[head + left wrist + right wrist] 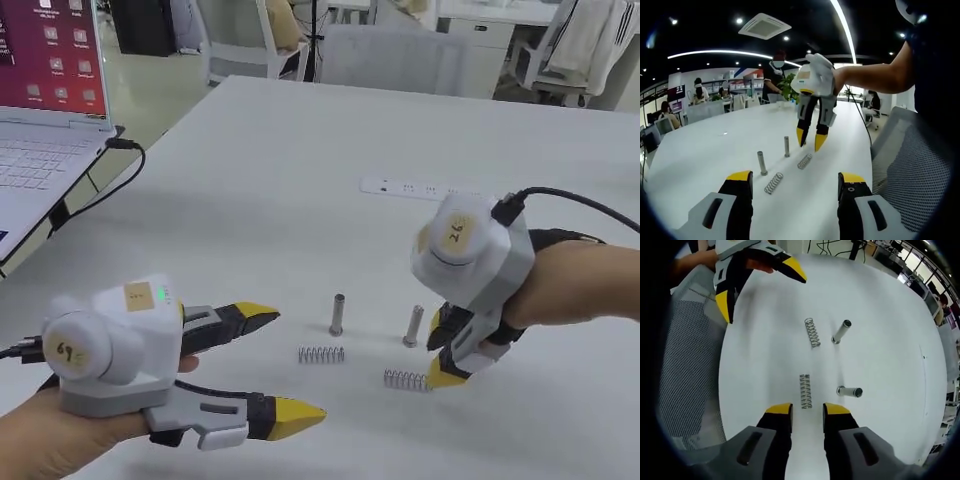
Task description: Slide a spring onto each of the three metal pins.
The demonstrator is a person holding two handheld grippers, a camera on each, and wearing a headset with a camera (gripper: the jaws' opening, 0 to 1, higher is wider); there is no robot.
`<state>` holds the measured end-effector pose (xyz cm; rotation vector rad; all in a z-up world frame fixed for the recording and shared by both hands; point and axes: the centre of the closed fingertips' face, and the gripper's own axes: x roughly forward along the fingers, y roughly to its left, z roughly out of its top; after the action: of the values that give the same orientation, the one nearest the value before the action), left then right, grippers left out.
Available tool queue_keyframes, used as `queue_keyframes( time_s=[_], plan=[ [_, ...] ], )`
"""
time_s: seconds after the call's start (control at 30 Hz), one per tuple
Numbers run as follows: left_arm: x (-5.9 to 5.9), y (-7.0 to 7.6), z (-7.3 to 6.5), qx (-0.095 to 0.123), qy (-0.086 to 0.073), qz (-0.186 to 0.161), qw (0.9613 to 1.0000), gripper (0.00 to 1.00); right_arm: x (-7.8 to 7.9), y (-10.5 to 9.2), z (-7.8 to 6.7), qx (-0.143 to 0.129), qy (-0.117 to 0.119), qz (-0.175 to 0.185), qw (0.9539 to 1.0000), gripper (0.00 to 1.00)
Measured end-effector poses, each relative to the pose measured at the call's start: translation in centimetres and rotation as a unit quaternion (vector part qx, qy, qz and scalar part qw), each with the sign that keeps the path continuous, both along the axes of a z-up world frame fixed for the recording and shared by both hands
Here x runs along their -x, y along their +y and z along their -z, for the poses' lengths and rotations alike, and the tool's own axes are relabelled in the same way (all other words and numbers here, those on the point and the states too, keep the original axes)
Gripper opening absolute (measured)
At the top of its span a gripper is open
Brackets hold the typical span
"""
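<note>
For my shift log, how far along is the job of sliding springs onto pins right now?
Done: nothing yet. Two pins stand bare, and two springs lie flat on the table. In hand: the right gripper is poised at one spring, jaws open, not gripping. The left gripper is open and empty. Remaining: every spring.

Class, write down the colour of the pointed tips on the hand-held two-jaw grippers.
Yellow fingertips on the left gripper and right gripper; best in head view.

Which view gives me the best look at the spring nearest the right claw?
Right gripper view: the spring lies flat just ahead of the right claw, coils distinct. Head view has it beside that claw's tip; left gripper view shows it small and oblique.
</note>
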<state>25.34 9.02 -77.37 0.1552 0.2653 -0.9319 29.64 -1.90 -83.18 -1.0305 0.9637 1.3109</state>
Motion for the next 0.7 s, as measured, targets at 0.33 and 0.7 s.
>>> queue_keyframes(
  time_s=[0.33, 0.7],
  plan=[
    [-0.1, 0.0, 0.0, 0.002, 0.001, 0.001, 1.0000, 0.64, 0.1, 0.2, 1.5, -0.002, 0.010, 0.001, 0.9999, 0.18],
    [0.1, -0.2, 0.2, -0.001, 0.004, 0.006, 1.0000, 0.63, 0.2, 0.5, 2.5, -0.003, 0.017, -0.003, 0.9999, 0.16]
  ],
)
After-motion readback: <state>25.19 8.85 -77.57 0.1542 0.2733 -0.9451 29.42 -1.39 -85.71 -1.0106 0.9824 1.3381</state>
